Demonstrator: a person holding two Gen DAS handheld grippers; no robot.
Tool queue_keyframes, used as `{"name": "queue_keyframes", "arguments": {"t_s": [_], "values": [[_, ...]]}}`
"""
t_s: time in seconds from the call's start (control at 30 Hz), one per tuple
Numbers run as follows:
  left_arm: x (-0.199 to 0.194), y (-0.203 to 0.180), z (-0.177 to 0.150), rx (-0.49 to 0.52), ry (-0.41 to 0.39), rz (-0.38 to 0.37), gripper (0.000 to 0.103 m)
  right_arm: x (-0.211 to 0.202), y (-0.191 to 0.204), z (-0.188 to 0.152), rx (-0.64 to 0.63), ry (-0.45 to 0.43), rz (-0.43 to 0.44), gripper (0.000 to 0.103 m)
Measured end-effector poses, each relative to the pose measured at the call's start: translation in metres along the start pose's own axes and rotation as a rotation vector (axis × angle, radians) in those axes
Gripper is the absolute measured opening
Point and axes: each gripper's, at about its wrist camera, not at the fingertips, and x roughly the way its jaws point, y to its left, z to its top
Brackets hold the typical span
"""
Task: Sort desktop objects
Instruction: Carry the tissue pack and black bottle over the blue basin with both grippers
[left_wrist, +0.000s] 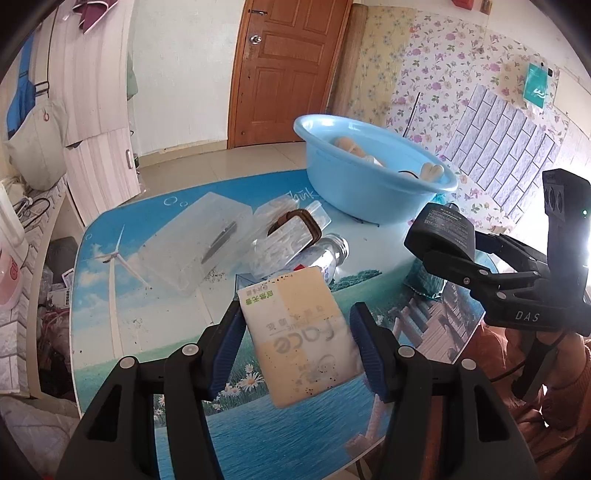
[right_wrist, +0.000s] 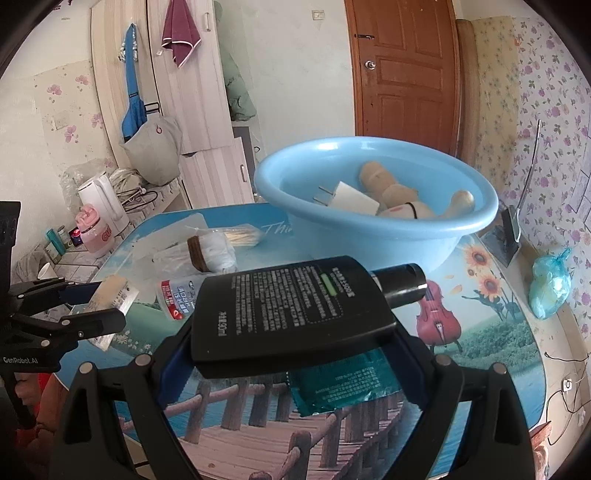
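Left gripper (left_wrist: 299, 343): jaws pinching a tissue pack (left_wrist: 301, 332) by its long edges, pack lifted clear of the desk (left_wrist: 110, 295).

Right gripper (right_wrist: 295, 350): jaws pinching a black bottle (right_wrist: 291, 314) across its flat body, cap pointing toward the basin (right_wrist: 373, 236). Bottle is in the air, near the basin's front wall, not yet over the rim.

Basin already holds a plug (right_wrist: 351, 199) and a beige doll (right_wrist: 399, 192). Judged step: carry both items to the basin and drop them in.

Notes for doing it well:
- Raise the bottle above the rim before moving forward; the cap could catch the wall.
- Release low inside, over the bare patch at the left, to avoid bouncing off the plug.
- Keep the grippers well apart; go one at a time.
- Still on the desk: clear box (left_wrist: 195, 240), small bottle (left_wrist: 325, 254), teal sachet (right_wrist: 343, 380).
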Motion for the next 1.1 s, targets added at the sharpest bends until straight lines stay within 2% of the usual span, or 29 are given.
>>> {"name": "queue_keyframes", "arguments": {"t_s": [0.3,0.6,0.83,1.1], "values": [[-0.012,-0.003,0.019,0.006,-0.032,0.0,0.058,-0.019,0.007,0.011,-0.02,-0.057,0.031,0.092],[-0.012,-0.015,0.048,0.014,-0.068,-0.002,0.058,-0.042,-0.003,0.033,-0.003,-0.146,0.059,0.092],[-0.002,-0.027,0.081,0.026,-0.084,-0.014,0.058,-0.03,-0.026,0.056,0.029,-0.138,0.042,0.092],[0.033,-0.051,0.13,0.085,-0.082,-0.04,0.058,-0.013,-0.051,0.07,0.049,-0.136,0.027,0.092]]}}
